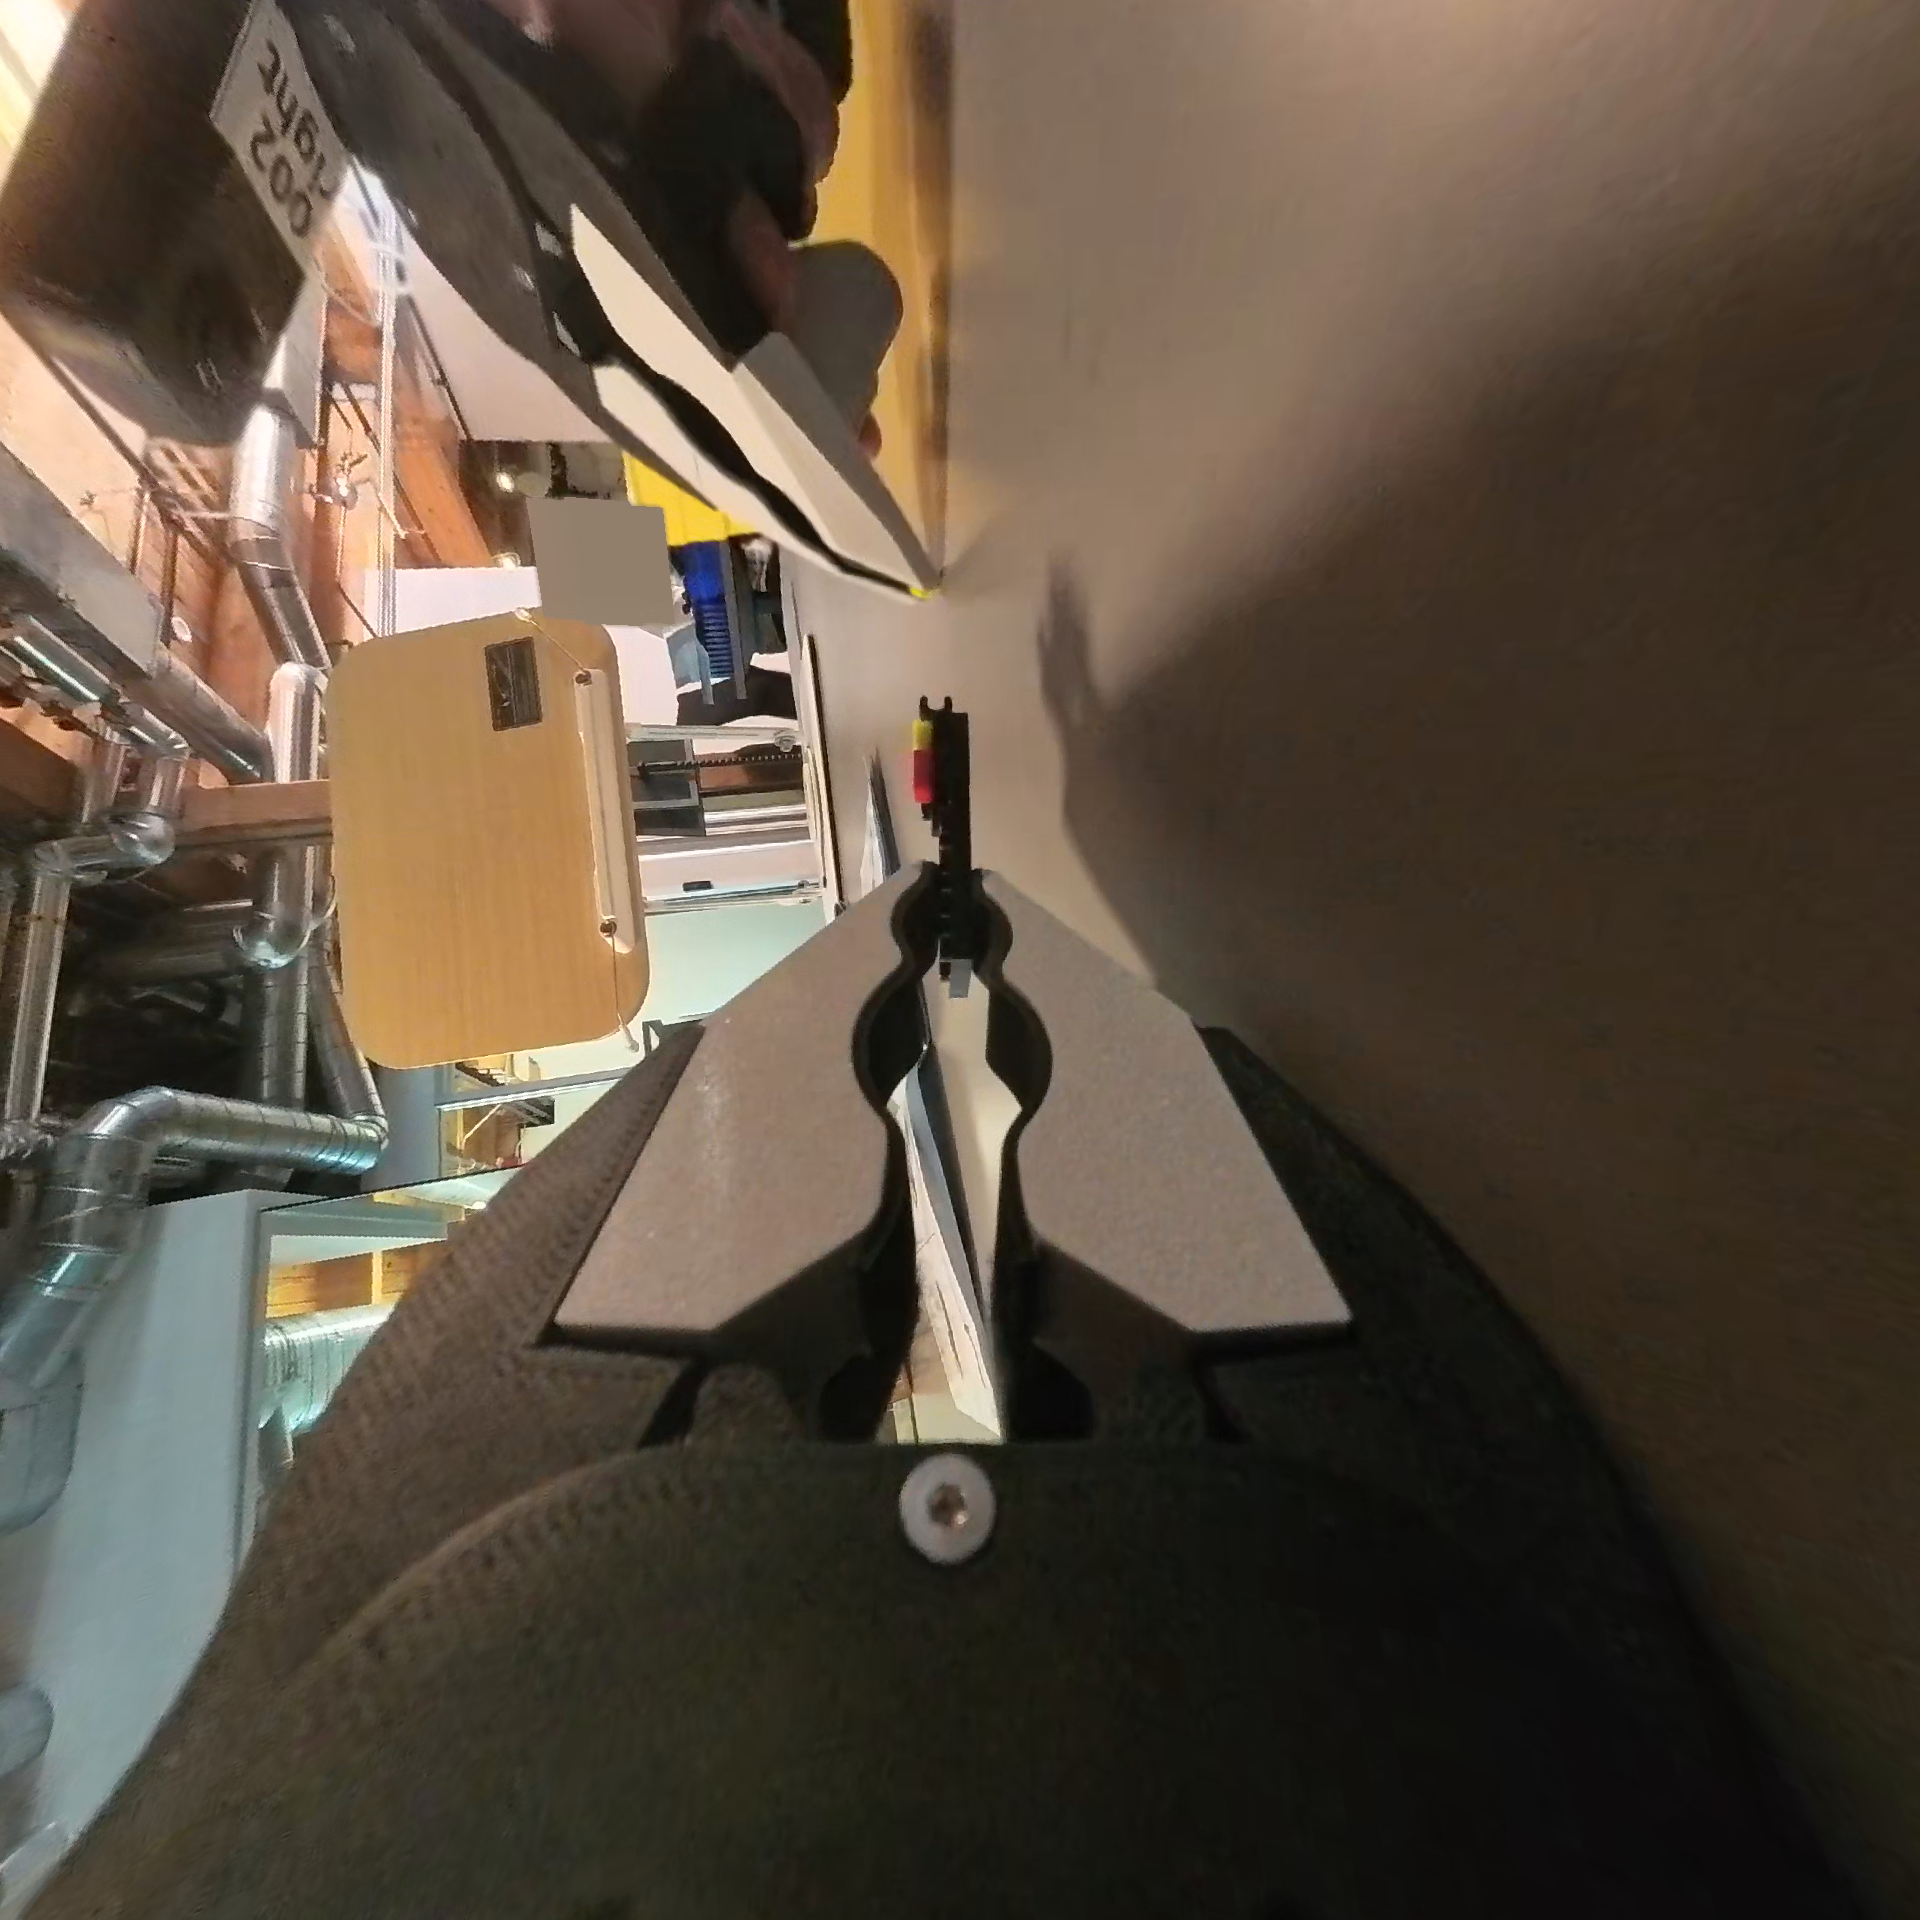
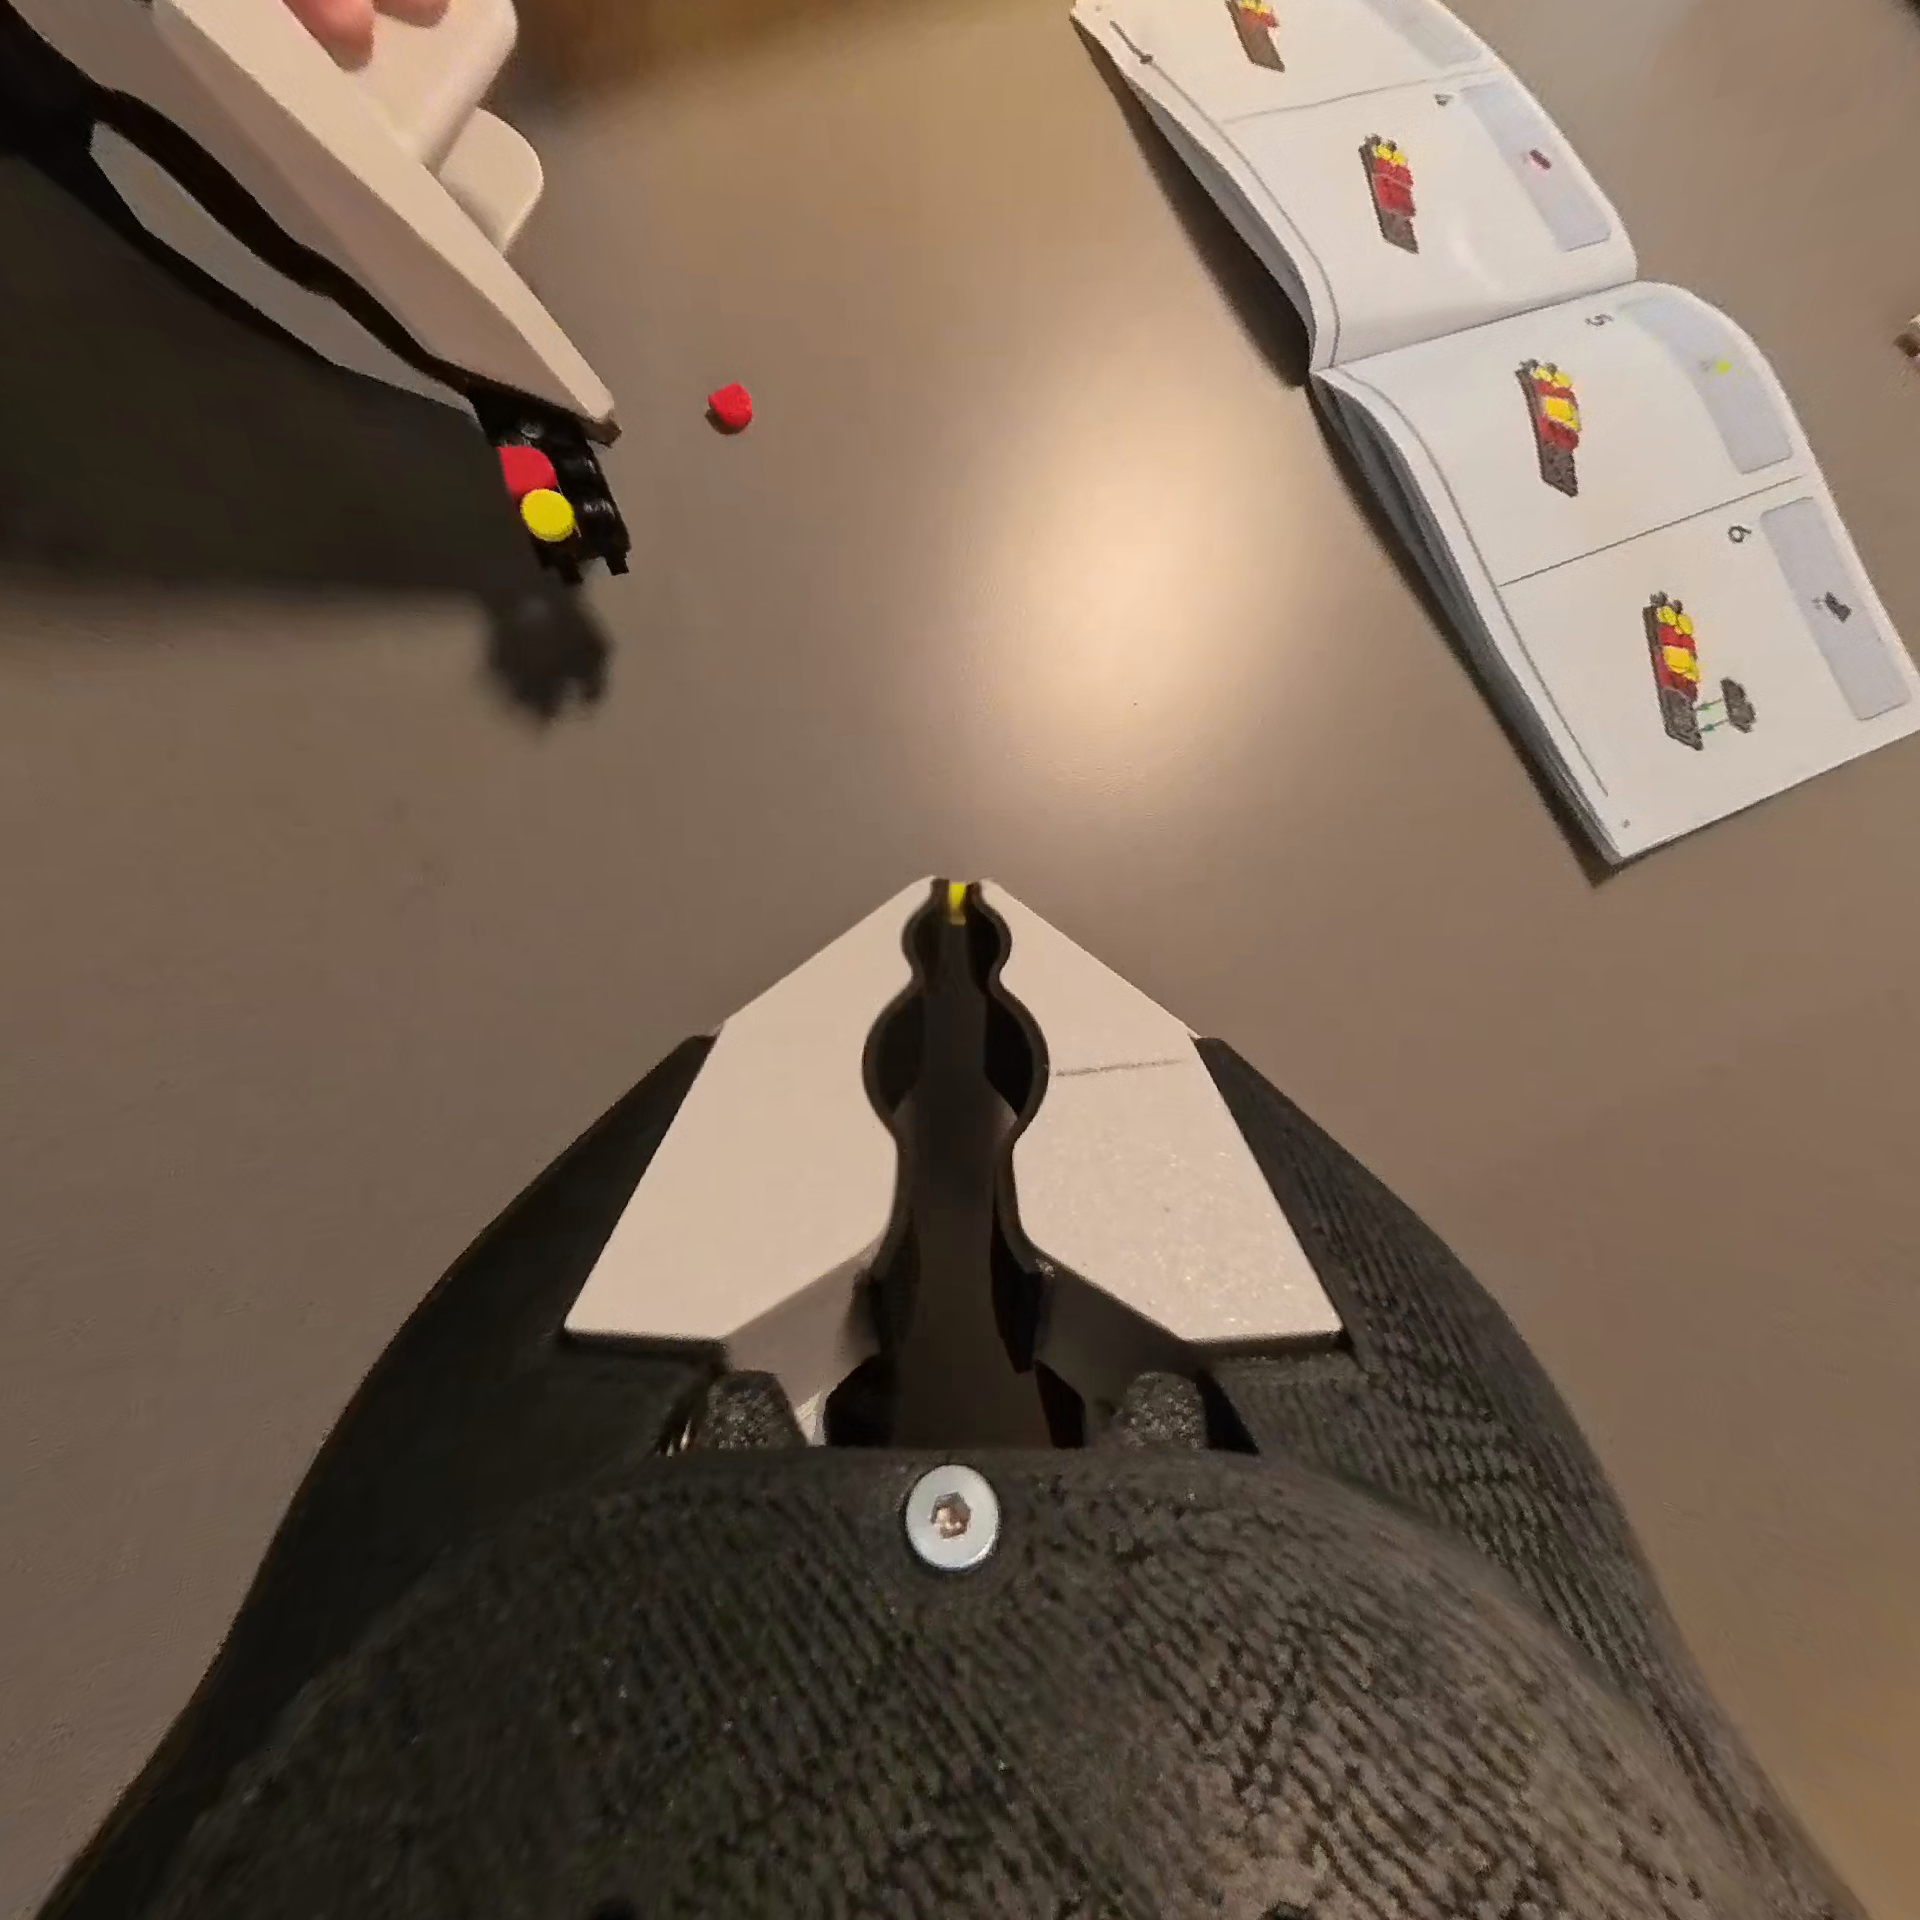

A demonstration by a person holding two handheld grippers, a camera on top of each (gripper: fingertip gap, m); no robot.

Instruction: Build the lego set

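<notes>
My left gripper (image 1: 956, 883) is shut on one end of a black lego plate (image 1: 953, 800) and holds it above the table. The plate carries a red piece (image 2: 525, 468) and a round yellow piece (image 2: 548, 514). In the right wrist view the left gripper (image 2: 566, 416) and the plate (image 2: 592, 520) are at the upper left. My right gripper (image 2: 956, 891) is shut on a small yellow piece (image 2: 956, 900), of which only a sliver shows at the tips. In the left wrist view the right gripper (image 1: 925, 577) is tip-down over the table beyond the plate. A loose red piece (image 2: 729, 405) lies on the table beside the plate.
An open instruction booklet (image 2: 1507, 416) lies on the brown table (image 2: 1039, 623) at the upper right of the right wrist view. A person's hand (image 2: 353, 21) holds the left gripper. A wooden chair back (image 1: 478, 842) stands beyond the table's edge. My right fingertips sit around 11 cm from my left ones.
</notes>
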